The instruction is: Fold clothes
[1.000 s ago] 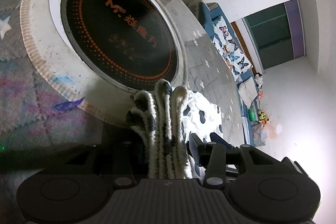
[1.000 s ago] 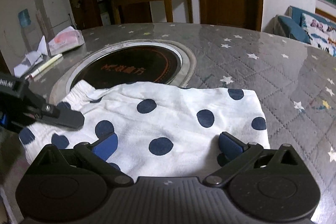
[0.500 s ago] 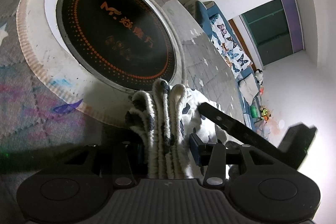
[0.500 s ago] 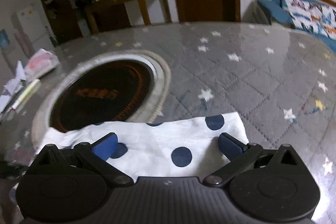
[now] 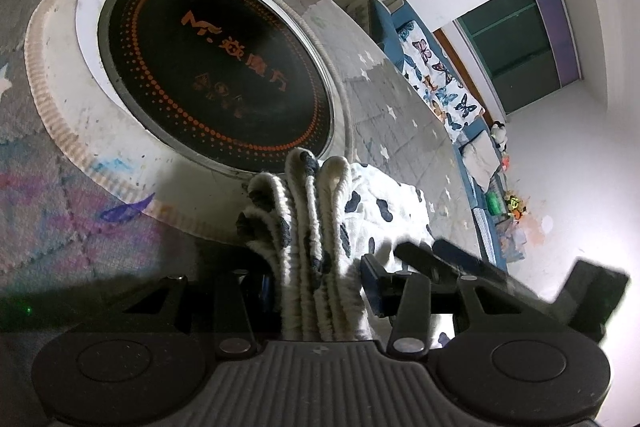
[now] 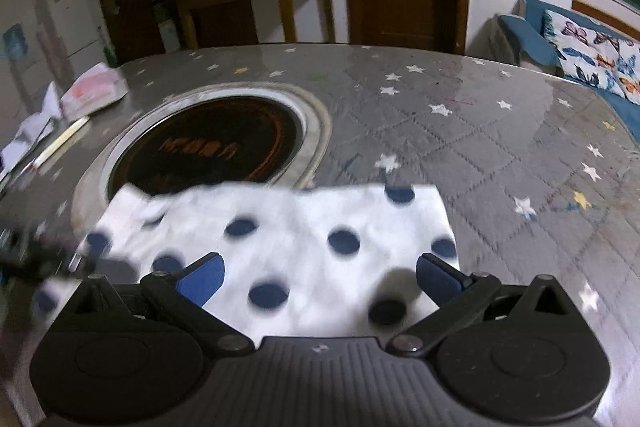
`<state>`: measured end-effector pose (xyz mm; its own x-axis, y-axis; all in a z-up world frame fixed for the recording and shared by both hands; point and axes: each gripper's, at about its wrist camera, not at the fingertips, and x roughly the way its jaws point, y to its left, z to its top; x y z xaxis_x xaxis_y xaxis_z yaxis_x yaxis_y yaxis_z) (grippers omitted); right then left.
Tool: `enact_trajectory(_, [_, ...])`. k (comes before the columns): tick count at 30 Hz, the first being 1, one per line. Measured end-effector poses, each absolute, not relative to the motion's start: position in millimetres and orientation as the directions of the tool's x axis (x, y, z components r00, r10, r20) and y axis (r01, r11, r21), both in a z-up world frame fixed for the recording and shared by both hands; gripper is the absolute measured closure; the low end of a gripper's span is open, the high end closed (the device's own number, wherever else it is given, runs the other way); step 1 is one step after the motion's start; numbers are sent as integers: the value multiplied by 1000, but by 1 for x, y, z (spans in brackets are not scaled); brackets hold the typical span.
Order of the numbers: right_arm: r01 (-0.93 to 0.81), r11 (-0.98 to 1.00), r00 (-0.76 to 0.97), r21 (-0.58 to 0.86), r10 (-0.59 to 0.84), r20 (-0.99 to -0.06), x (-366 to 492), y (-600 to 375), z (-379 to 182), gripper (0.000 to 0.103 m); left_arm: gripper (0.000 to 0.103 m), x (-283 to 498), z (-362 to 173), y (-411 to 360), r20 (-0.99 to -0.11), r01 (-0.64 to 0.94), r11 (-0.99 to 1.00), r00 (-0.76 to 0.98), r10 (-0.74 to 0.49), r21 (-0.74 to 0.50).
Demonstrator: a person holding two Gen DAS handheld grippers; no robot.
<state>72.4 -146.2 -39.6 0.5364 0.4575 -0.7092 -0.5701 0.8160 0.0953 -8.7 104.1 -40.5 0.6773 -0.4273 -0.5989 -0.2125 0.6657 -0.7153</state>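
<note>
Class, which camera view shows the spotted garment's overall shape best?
The right wrist view: the spotted garment lies spread across the table, though blurred. The left wrist view shows only its bunched waistband between the jaws.

Garment (image 6: pixel 304 239) on table (image 6: pixel 480 147) — before inset cooktop (image 6: pixel 208 151); papers (image 6: pixel 92 93) far left.

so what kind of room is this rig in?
Most likely a home dining or living room: a table with a built-in round induction cooktop, a white fridge by dark shelving, and a blue sofa with a butterfly-print cushion.
</note>
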Motion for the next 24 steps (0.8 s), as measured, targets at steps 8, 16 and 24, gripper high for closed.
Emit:
enact_trajectory(8, [-583, 812, 554, 35, 429, -713, 21, -170, -50, 0, 57, -4, -39, 101, -611, -206, 689, 674, -415, -695])
enact_trajectory(16, [-586, 809, 563, 49, 450, -693, 6, -188, -41, 4, 57, -2, -36, 97, -634, -202, 723, 667, -393, -660])
enact_trajectory(24, [-514, 844, 590, 155, 479, -650, 56, -203, -34, 20, 57, 2, -29, 91, -670, -206, 766, 649, -359, -609])
